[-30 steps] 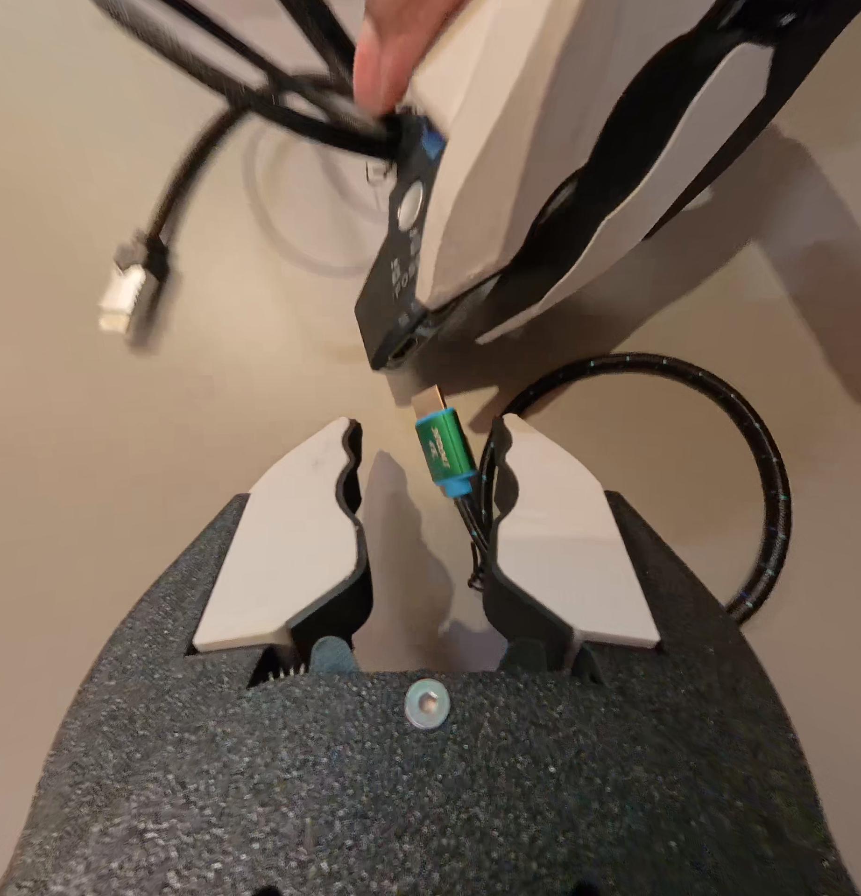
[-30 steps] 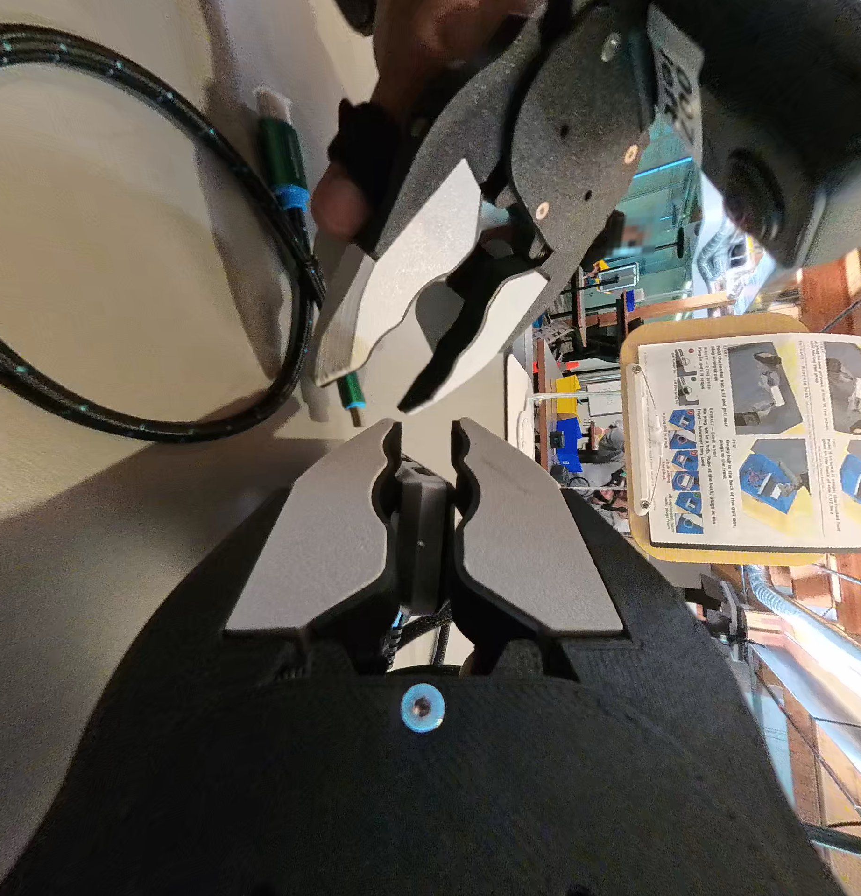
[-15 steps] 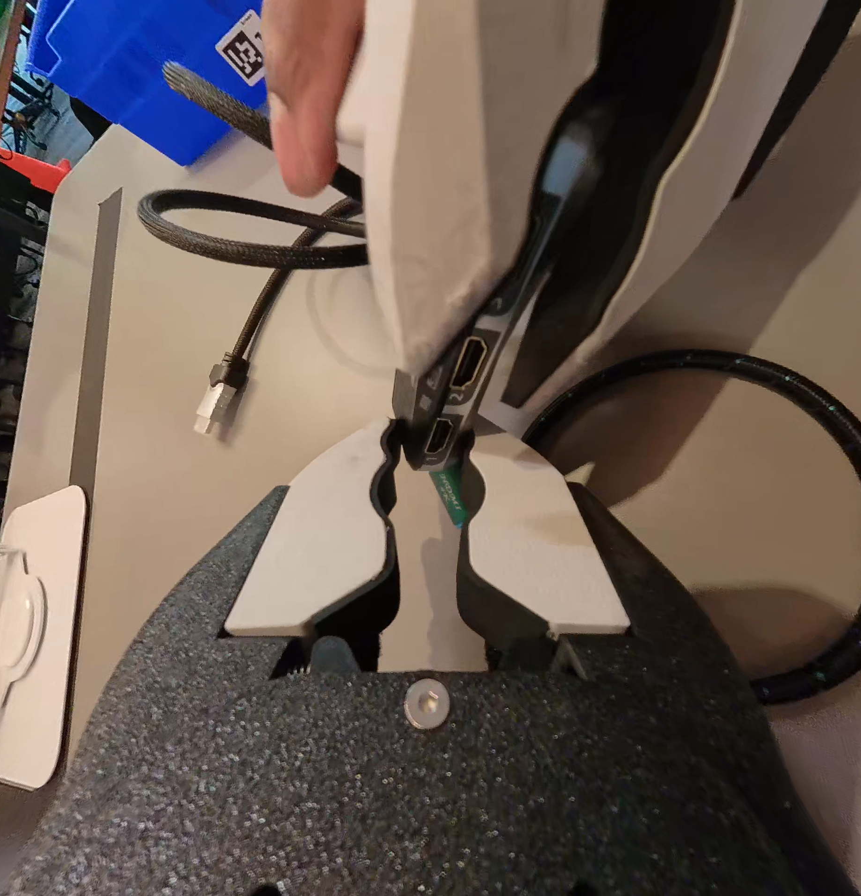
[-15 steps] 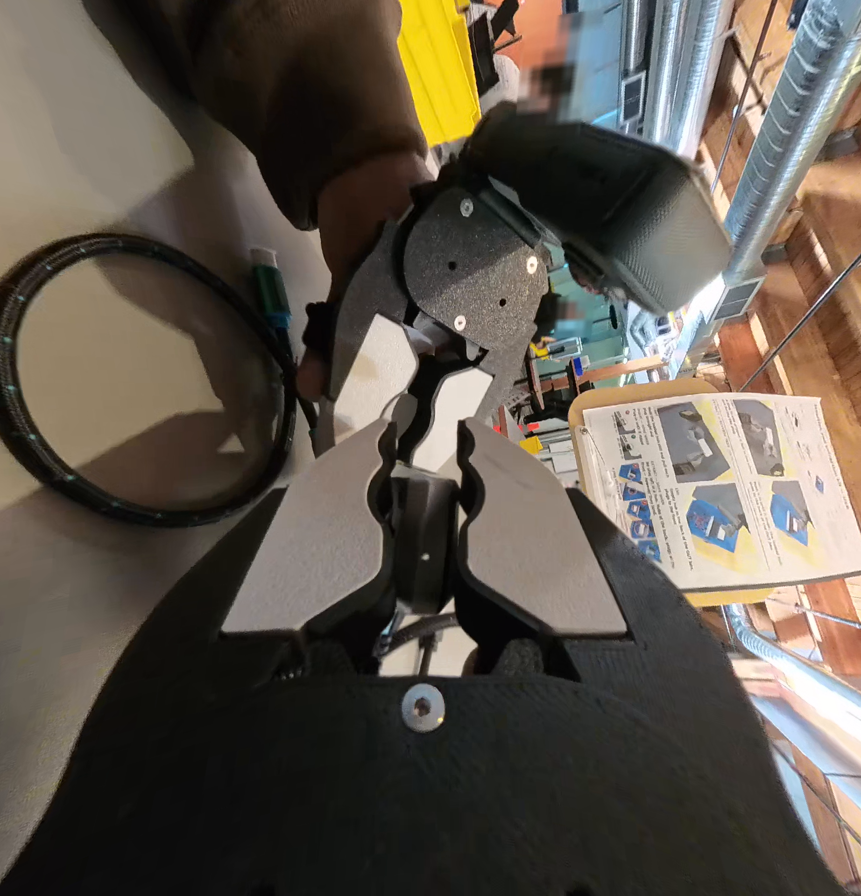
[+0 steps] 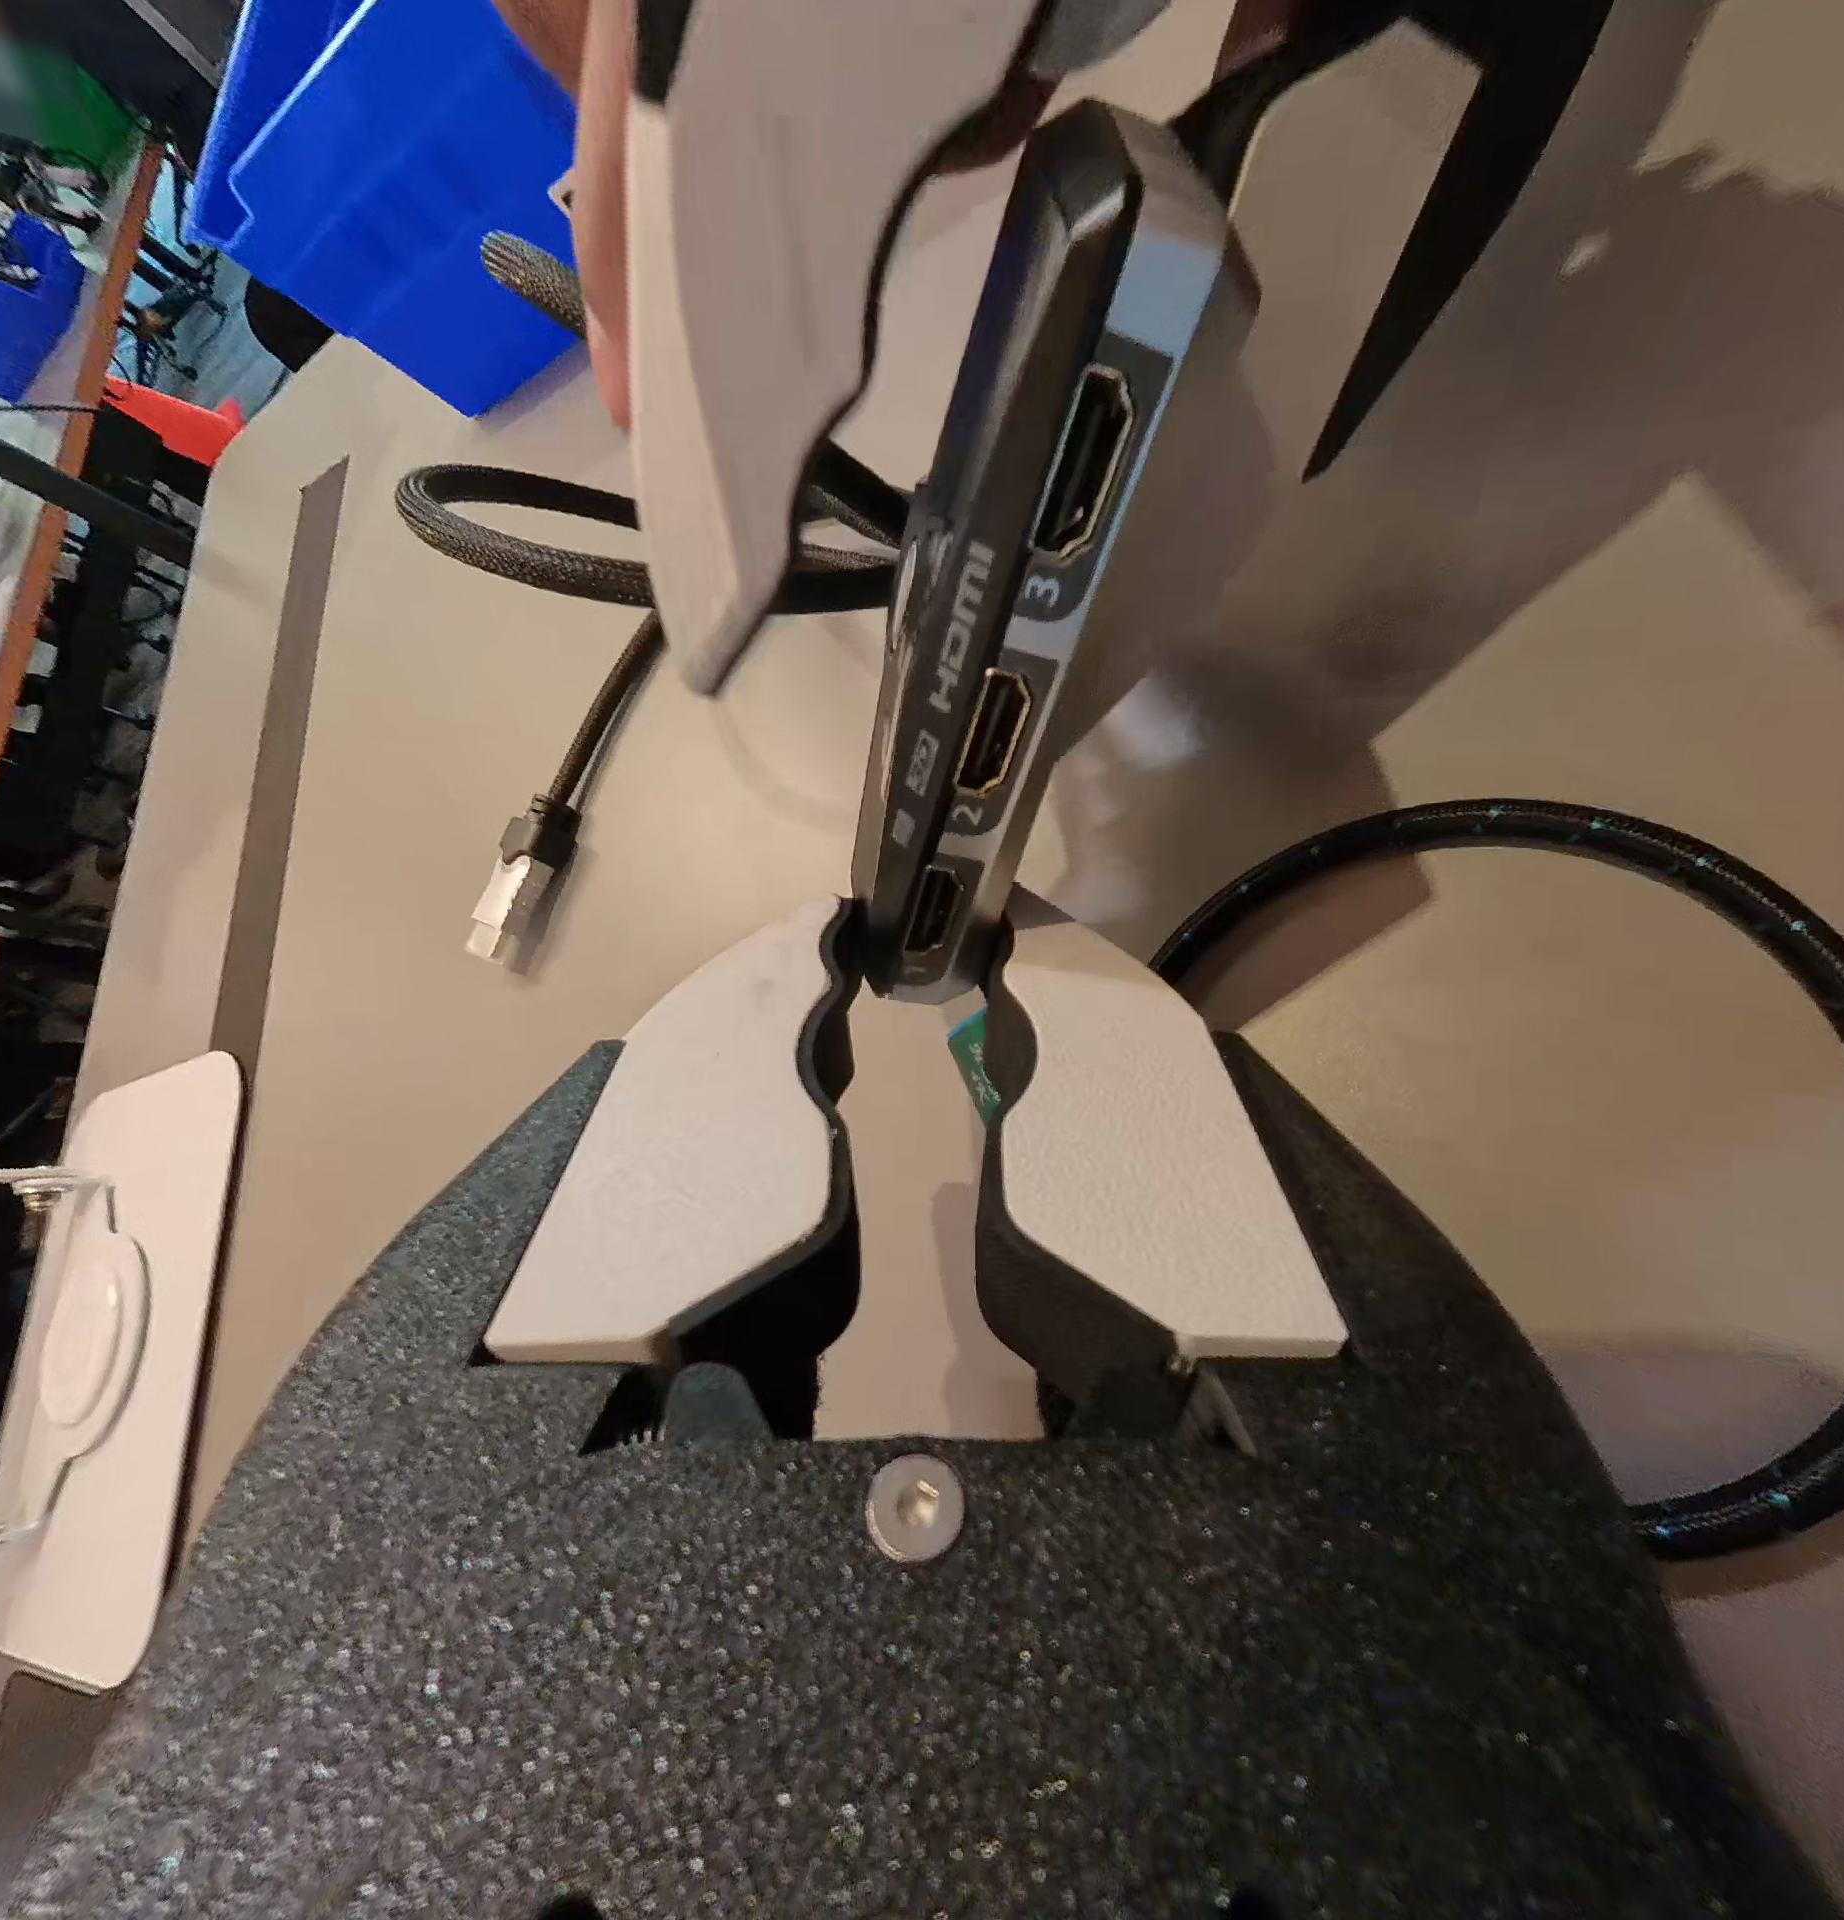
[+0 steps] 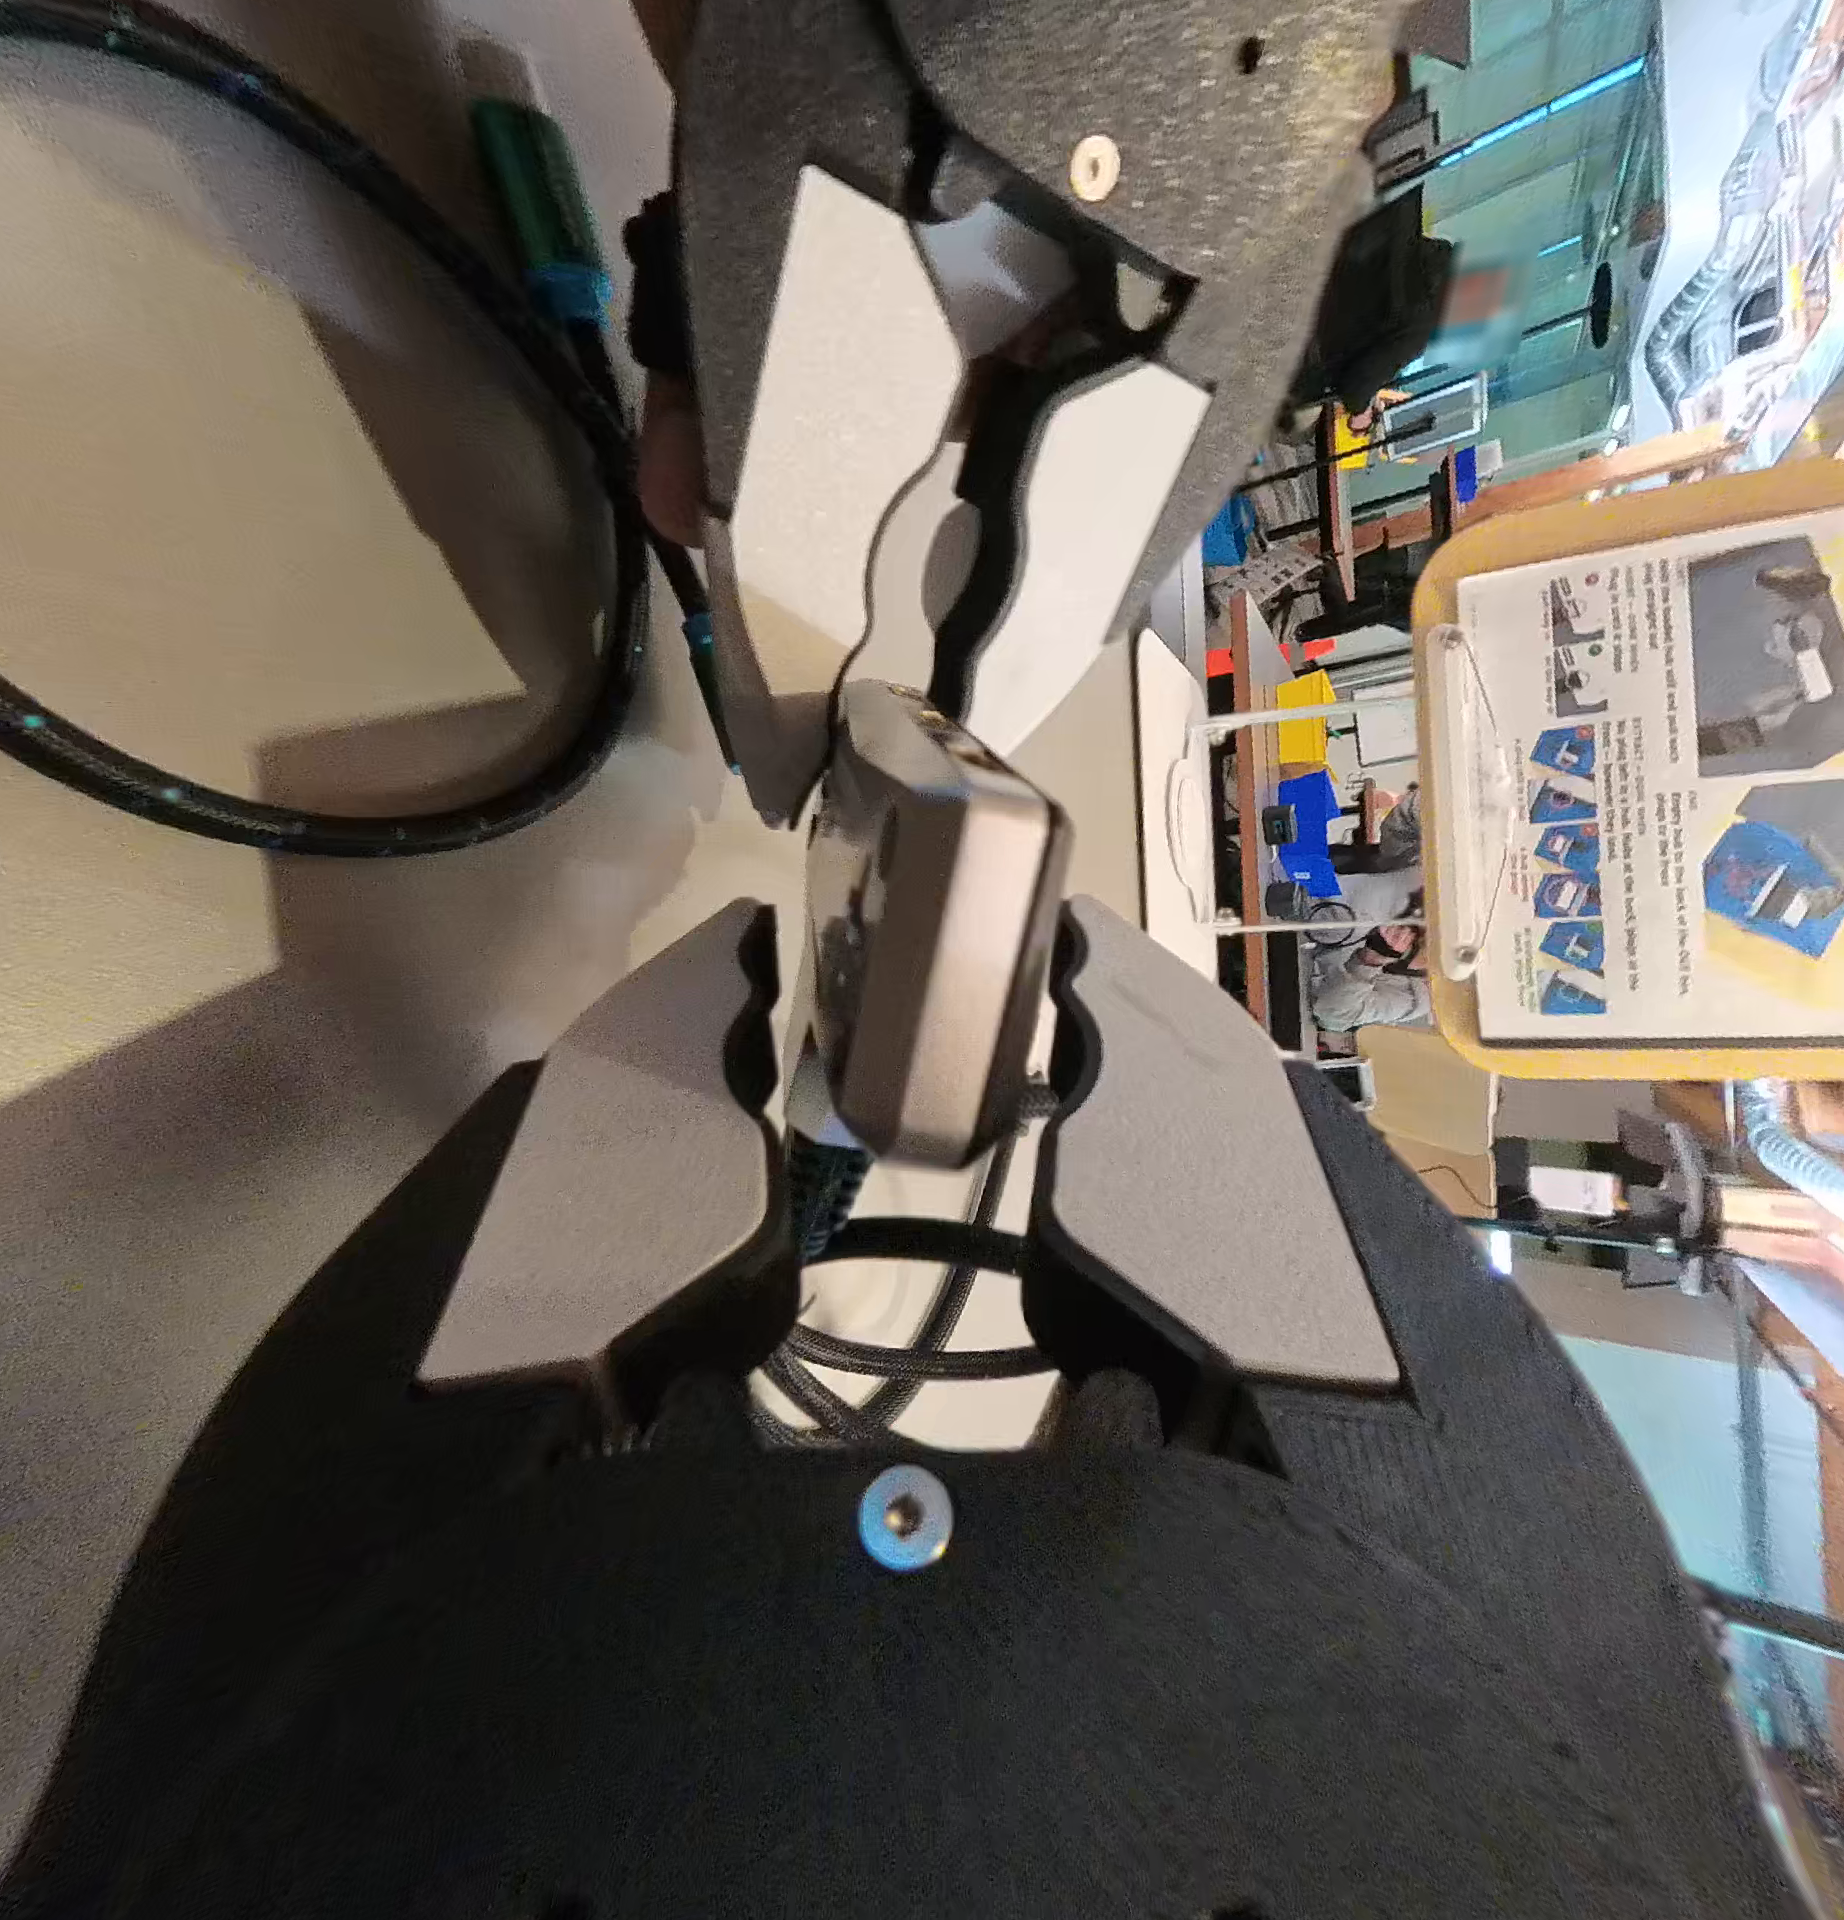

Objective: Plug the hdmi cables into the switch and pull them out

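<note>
A dark grey switch box [image 5: 1053,468] with a row of ports stands on end above the beige table [image 5: 378,1039]. My left gripper [image 5: 923,935] is shut on its near end, both pads pressed on it. In the right wrist view the box [image 6: 939,935] stands between my right gripper's [image 6: 913,914] spread fingers, with a gap at the left pad, so that gripper is open. The left gripper [image 6: 876,717] shows there pinching the box's far end. A green plug [image 5: 970,1070] on a black flecked cable [image 5: 1624,831] lies under my left gripper's right finger.
A second black braided cable with a silver plug [image 5: 507,894] lies on the table at the left. A blue bin [image 5: 398,177] stands at the far left edge. A clear holder [image 5: 87,1403] lies at the near left. A board with a printed sheet [image 6: 1676,769] stands at the right.
The left gripper moved from over the green plug and shut on the box's end. The right gripper, shut on the box before, has opened around it.
</note>
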Demonstrator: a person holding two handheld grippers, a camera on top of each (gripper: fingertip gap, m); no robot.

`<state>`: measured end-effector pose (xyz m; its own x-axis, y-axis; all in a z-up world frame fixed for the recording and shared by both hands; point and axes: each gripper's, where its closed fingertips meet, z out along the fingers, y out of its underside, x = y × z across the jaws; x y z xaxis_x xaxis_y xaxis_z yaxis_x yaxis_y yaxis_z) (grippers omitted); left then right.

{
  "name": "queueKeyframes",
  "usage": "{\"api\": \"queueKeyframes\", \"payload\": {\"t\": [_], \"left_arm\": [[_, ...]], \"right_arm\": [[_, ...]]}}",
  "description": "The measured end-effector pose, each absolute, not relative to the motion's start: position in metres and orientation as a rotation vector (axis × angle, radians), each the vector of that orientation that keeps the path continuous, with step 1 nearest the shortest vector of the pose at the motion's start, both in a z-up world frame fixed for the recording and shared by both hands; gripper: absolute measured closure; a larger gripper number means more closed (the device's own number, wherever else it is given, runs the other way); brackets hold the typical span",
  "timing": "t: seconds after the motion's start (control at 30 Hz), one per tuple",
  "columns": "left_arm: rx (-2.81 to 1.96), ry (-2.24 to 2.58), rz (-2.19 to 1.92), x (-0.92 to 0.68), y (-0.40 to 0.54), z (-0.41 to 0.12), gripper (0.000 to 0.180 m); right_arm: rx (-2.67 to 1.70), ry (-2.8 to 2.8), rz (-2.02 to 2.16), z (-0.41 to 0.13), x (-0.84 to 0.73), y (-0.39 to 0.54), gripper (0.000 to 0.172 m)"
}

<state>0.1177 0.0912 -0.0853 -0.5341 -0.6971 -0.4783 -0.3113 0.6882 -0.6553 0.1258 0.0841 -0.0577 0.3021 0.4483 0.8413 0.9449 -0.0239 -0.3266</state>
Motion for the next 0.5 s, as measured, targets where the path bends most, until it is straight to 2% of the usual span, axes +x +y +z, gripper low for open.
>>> {"api": "queueKeyframes", "payload": {"t": [0.23,0.5], "left_arm": [[-0.669,2.121,-0.600,0.1169,0.0852,-0.0793,0.159],[-0.715,2.164,-0.668,0.1122,0.0834,-0.0814,0.155]], "right_arm": [[-1.571,-1.382,-0.707,-0.0672,0.1166,0.0831,0.136],[-1.555,-1.410,-0.752,-0.0695,0.1177,0.0833,0.137]]}}
